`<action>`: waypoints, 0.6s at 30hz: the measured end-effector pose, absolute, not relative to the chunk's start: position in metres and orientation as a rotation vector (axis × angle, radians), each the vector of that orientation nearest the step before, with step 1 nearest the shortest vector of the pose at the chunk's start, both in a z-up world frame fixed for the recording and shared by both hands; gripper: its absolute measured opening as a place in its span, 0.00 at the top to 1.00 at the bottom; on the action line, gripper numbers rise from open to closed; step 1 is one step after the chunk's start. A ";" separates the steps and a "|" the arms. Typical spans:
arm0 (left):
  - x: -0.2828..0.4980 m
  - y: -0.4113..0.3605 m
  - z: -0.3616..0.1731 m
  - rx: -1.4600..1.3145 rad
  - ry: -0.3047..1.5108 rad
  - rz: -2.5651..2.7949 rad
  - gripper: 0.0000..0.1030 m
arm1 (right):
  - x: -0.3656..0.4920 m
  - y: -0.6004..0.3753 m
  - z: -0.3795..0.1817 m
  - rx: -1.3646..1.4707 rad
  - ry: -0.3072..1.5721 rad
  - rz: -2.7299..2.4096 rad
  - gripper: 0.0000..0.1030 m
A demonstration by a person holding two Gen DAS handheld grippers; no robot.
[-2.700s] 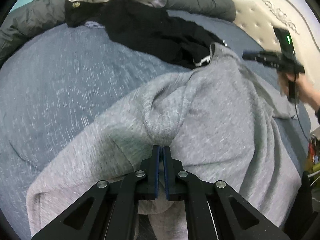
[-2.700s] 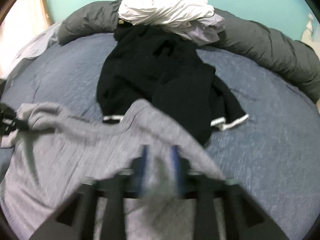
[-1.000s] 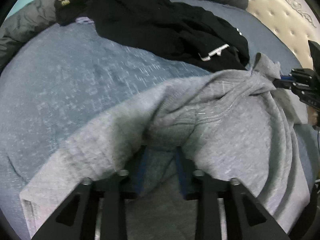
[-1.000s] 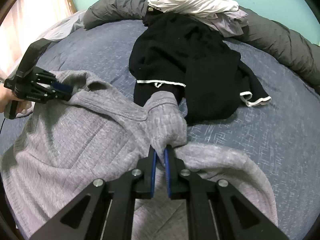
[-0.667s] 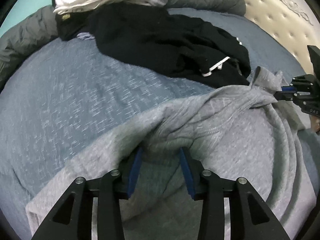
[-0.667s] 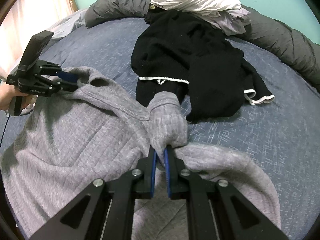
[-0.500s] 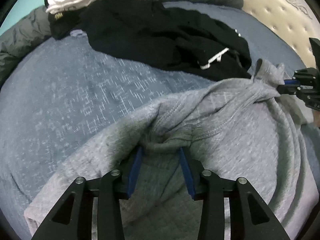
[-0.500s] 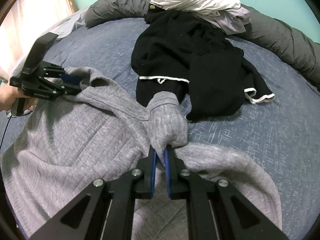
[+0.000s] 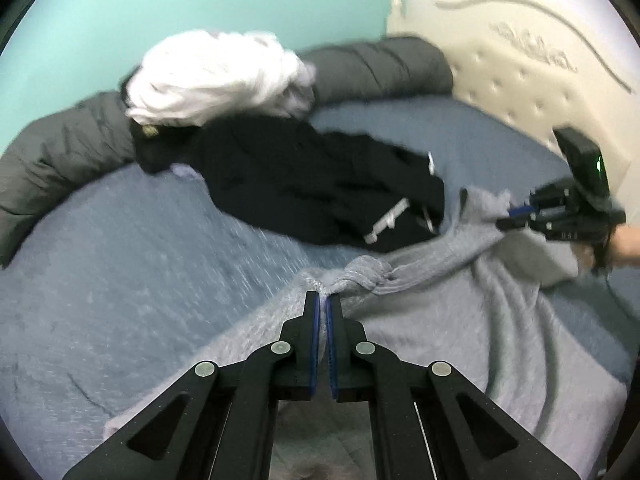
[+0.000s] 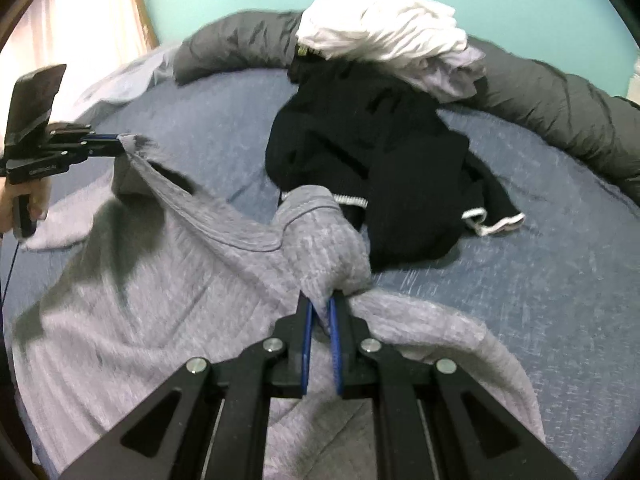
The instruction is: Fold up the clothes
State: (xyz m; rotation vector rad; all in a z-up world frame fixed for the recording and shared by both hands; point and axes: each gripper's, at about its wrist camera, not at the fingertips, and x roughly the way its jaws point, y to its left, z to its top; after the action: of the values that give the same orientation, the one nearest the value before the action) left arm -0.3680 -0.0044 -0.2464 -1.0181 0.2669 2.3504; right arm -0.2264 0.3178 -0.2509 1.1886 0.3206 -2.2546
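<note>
A grey sweatshirt [image 9: 460, 320] lies spread on the blue bed [image 9: 132, 264]; it also shows in the right wrist view [image 10: 168, 304]. My left gripper [image 9: 322, 300] is shut on a bunched fold of it and lifts that part. It shows at the left of the right wrist view [image 10: 120, 140], pinching a raised corner. My right gripper [image 10: 320, 304] is shut on another fold near the collar. It shows at the right of the left wrist view [image 9: 508, 216], holding the cloth taut.
A black garment [image 10: 380, 168] lies just beyond the sweatshirt, with a white pile [image 10: 380, 28] behind it. A dark grey duvet roll [image 10: 560, 108] lines the bed's far edge. A padded headboard [image 9: 520, 72] stands at the right of the left wrist view.
My left gripper has closed on the grey sweatshirt and lifted it. My right gripper stays shut on its fold and has risen slightly, stretching the cloth between the two.
</note>
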 end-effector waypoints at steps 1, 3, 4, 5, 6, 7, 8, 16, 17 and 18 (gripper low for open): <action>-0.370 -0.008 -0.243 -1.017 0.248 2.363 0.97 | -0.227 0.317 -0.251 1.190 0.322 -2.256 0.92; -0.385 -0.008 -0.248 -1.073 0.237 2.374 0.96 | -0.228 0.316 -0.250 1.194 0.325 -2.258 0.92; -0.391 -0.006 -0.250 -1.097 0.235 2.377 0.96 | -0.228 0.315 -0.250 1.196 0.326 -2.259 0.92; -0.399 -0.006 -0.254 -1.121 0.232 2.387 0.94 | -0.229 0.314 -0.249 1.198 0.327 -2.260 0.92; -0.405 -0.006 -0.259 -1.158 0.221 2.391 0.94 | -0.229 0.313 -0.249 1.200 0.328 -2.262 0.92; -0.411 -0.006 -0.265 -1.197 0.210 2.394 0.93 | -0.230 0.313 -0.249 1.202 0.330 -2.263 0.92; -0.418 -0.006 -0.272 -1.248 0.198 2.393 0.90 | -0.230 0.312 -0.249 1.203 0.331 -2.264 0.92; -0.412 -0.012 -0.288 -1.260 0.181 2.341 0.64 | -0.233 0.320 -0.256 1.186 0.261 -2.315 0.92; -0.409 -0.009 -0.287 -1.246 0.208 2.335 0.61 | -0.234 0.321 -0.256 1.182 0.254 -2.323 0.92; -0.405 -0.007 -0.287 -1.230 0.233 2.327 0.61 | -0.234 0.322 -0.255 1.179 0.246 -2.330 0.92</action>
State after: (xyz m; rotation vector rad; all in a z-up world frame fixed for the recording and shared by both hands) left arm -0.4055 -0.0071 -0.2869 -1.2305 0.2329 2.3269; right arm -0.2345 0.3218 -0.2555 1.1792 0.2464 -2.3300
